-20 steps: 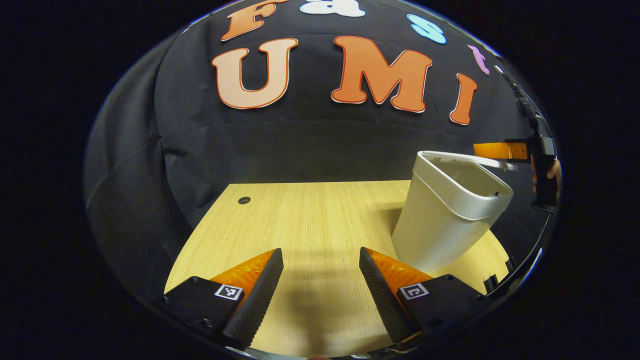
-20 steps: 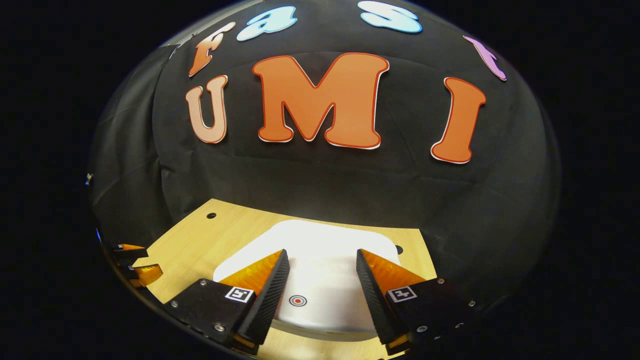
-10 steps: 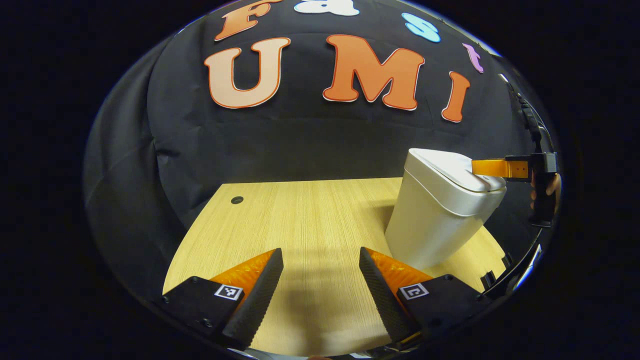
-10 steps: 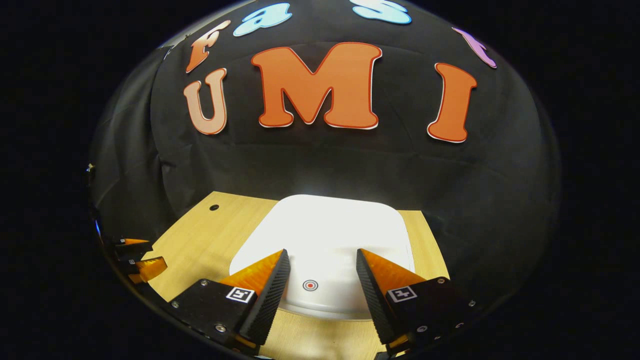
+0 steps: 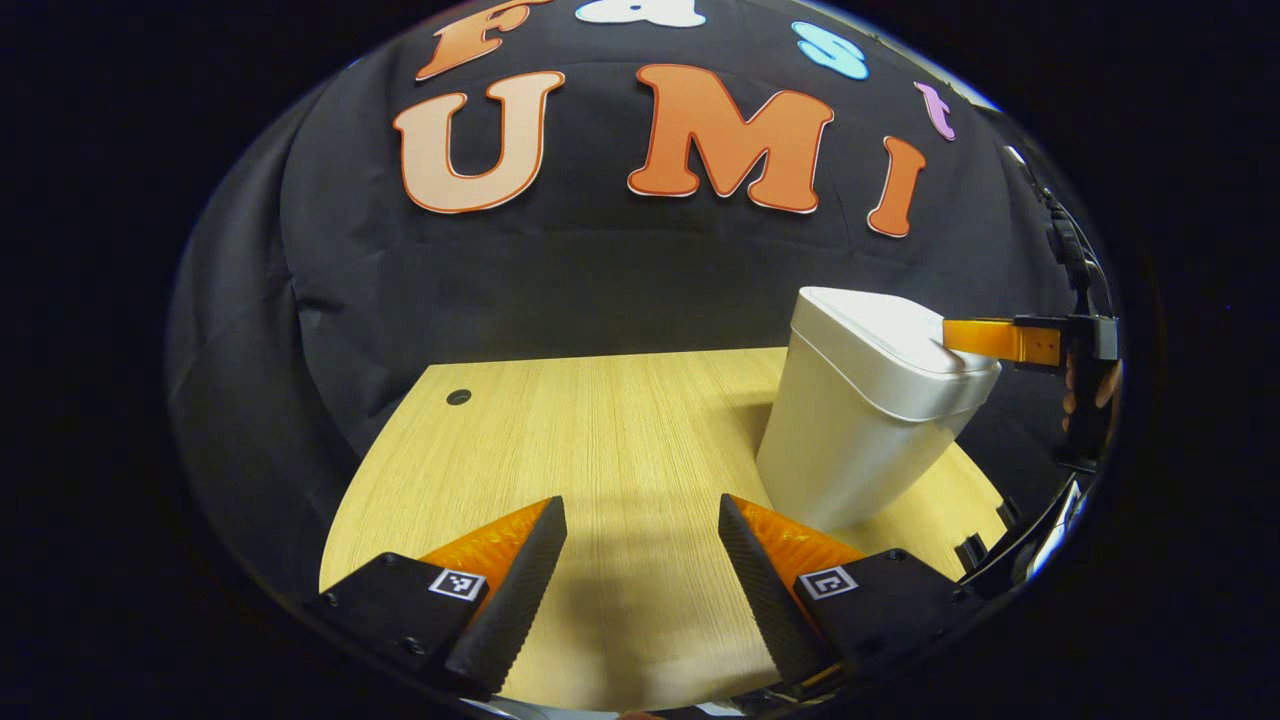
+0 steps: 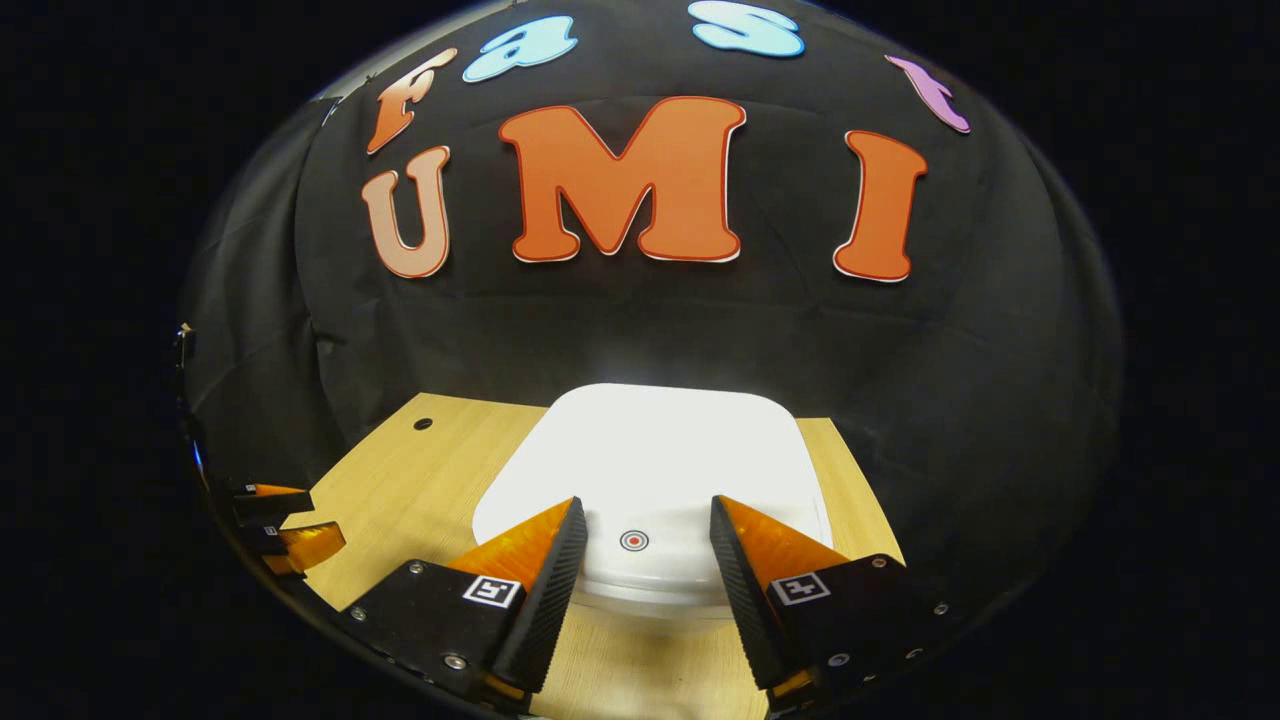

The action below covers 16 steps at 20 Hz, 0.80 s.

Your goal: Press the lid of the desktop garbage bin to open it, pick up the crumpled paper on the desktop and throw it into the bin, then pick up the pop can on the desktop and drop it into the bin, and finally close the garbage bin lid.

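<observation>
Right tongs (image 6: 640,535) held wide above shut bin lid (image 6: 650,460); left tongs (image 5: 640,530) held wide over surface (image 5: 600,430).

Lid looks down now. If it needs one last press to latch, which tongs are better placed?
Right. The right tongs sit open over the lid of the bin. The left tongs hang open over bare desk, beside the bin.

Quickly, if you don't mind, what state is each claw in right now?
Left claw: open, holding nothing, above the desktop.
Right claw: open, holding nothing, over the closed bin lid.
</observation>
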Available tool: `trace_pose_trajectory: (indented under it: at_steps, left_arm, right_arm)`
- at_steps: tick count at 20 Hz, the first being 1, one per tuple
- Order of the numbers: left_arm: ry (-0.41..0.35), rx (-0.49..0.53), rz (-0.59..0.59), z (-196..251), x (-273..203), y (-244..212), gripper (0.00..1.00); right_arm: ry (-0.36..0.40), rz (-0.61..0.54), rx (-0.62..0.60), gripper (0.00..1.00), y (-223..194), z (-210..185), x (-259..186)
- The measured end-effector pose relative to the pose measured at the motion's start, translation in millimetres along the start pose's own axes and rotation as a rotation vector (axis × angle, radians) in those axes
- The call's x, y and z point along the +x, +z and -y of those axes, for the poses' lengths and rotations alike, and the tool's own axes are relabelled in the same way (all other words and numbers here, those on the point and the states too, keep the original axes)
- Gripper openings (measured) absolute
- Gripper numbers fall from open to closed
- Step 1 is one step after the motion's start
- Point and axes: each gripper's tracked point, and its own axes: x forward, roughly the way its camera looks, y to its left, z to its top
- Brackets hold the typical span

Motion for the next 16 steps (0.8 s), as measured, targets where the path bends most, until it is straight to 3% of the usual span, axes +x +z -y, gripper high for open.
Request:
trace_pose_trajectory:
  at_steps: [10,16]
  left_arm:
    - [-0.022,0.006,-0.017,2.5,-0.1,0.8,0.98]
    - [-0.038,0.019,-0.010,4.0,1.1,3.9,0.98]
  right_arm:
    - [-0.049,0.068,0.031,0.76,-5.1,-2.1,-2.7]
    - [-0.061,0.088,0.055,0.55,-7.6,-3.0,-1.6]
